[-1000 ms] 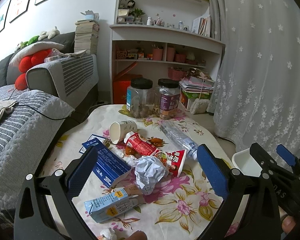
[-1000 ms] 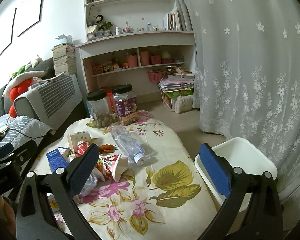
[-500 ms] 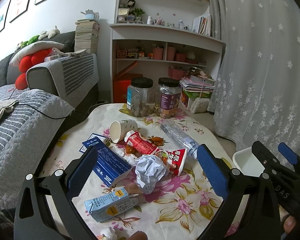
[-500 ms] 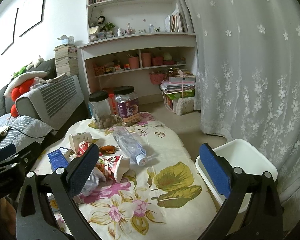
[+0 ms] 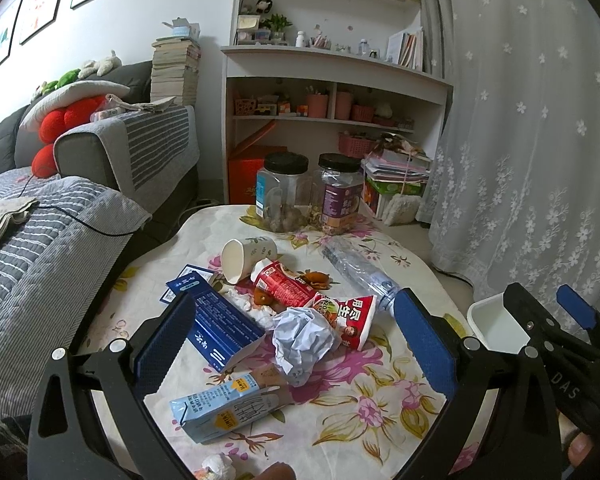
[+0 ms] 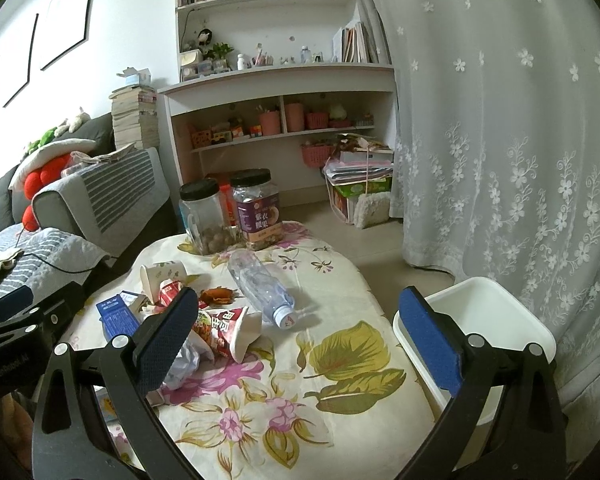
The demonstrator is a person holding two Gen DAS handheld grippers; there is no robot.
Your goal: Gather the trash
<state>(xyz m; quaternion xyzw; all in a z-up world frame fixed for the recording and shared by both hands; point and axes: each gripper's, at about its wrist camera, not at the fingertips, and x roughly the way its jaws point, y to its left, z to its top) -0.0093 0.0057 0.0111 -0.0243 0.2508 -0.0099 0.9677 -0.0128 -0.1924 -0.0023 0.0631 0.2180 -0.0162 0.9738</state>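
Trash lies on a floral table [image 5: 364,408]: a crumpled white paper ball [image 5: 302,338], a blue carton [image 5: 220,326], a light-blue milk carton [image 5: 224,410], a red snack cup [image 5: 348,318], a red packet [image 5: 284,284], a tipped paper cup [image 5: 246,252] and a clear plastic bottle [image 5: 358,270]. My left gripper [image 5: 292,344] is open and empty, hovering over the paper ball. My right gripper [image 6: 300,344] is open and empty above the table's right side, beside a white bin [image 6: 488,320]. The bottle [image 6: 262,284] and snack cup [image 6: 228,330] show there too.
Two black-lidded jars [image 5: 284,192] [image 5: 338,196] stand at the table's far edge. A grey sofa [image 5: 52,208] runs along the left. A white bookshelf [image 5: 332,92] is behind, and a lace curtain [image 5: 532,140] hangs on the right.
Both grippers stay open. The views shifted only slightly; the right gripper drifted a little, and nothing on the table moved.
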